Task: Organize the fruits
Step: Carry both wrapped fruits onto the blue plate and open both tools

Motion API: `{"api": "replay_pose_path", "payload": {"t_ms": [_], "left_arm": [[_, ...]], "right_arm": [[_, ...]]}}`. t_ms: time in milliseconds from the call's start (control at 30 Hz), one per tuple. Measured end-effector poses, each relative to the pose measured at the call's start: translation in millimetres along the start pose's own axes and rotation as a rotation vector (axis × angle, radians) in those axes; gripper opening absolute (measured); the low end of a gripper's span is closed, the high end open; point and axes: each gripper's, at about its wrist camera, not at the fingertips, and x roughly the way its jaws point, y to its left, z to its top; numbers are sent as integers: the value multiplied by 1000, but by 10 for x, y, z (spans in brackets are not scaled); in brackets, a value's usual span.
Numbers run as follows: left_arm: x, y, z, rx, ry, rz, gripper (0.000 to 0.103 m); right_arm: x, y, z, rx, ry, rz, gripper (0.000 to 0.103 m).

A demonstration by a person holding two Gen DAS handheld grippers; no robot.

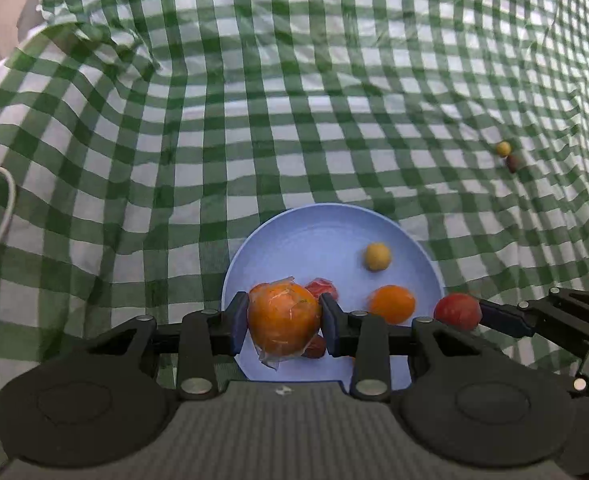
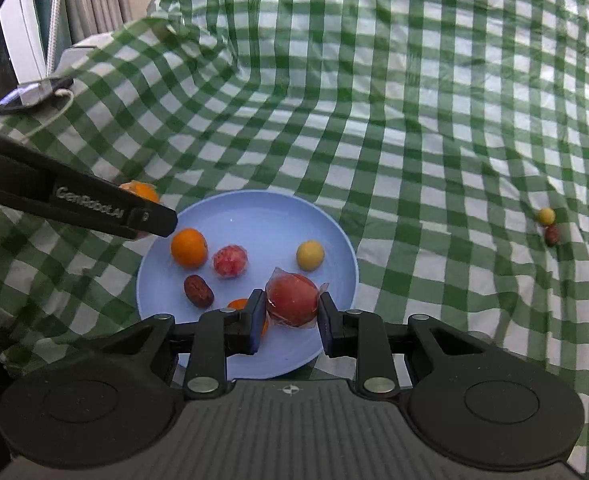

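Observation:
A light blue plate [image 1: 326, 236] [image 2: 254, 220] lies on the green checked cloth. My left gripper [image 1: 284, 322] is shut on a plastic-wrapped orange fruit [image 1: 284, 320] over the plate's near left rim. My right gripper [image 2: 290, 310] is shut on a plastic-wrapped red fruit [image 2: 293, 300] [image 1: 457, 311] over the plate's near right part. On the plate lie a small orange [image 2: 189, 248] [image 1: 392, 304], a pink wrapped fruit [image 2: 230, 261] [image 1: 321, 289], a yellow ball fruit [image 2: 310, 255] [image 1: 377, 256] and a dark red date [image 2: 198, 290]. The left gripper also shows in the right wrist view [image 2: 150, 216].
A small yellow fruit [image 2: 546, 216] [image 1: 503, 148] and a dark red fruit [image 2: 551, 235] [image 1: 511, 163] lie on the cloth far right. A phone [image 2: 30, 94] with a white cable [image 1: 2, 208] lies at the left edge. The cloth is wrinkled and bunched at the back left.

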Motion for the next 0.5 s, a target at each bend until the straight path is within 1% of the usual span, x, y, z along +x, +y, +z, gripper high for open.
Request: {"api": "replay_pose_path", "payload": {"t_ms": [67, 333, 367, 400, 433, 467, 500], "left_arm": [[85, -17, 24, 7, 13, 10, 41], [372, -100, 68, 49, 46, -11, 43], [381, -106, 78, 47, 50, -15, 54], [360, -103, 104, 48, 60, -14, 62], [279, -84, 133, 38, 50, -11, 78], [129, -27, 137, -3, -3, -3, 96], [-22, 30, 116, -53, -68, -1, 103]], "right_arm": [[76, 1, 9, 3, 13, 7, 29], [317, -32, 16, -6, 62, 26, 29], [340, -43, 20, -2, 66, 32, 30], [364, -57, 30, 6, 76, 45, 31], [383, -70, 47, 14, 102, 48, 38], [390, -85, 79, 42, 132, 30, 45], [368, -116, 116, 103, 133, 2, 64]]}}
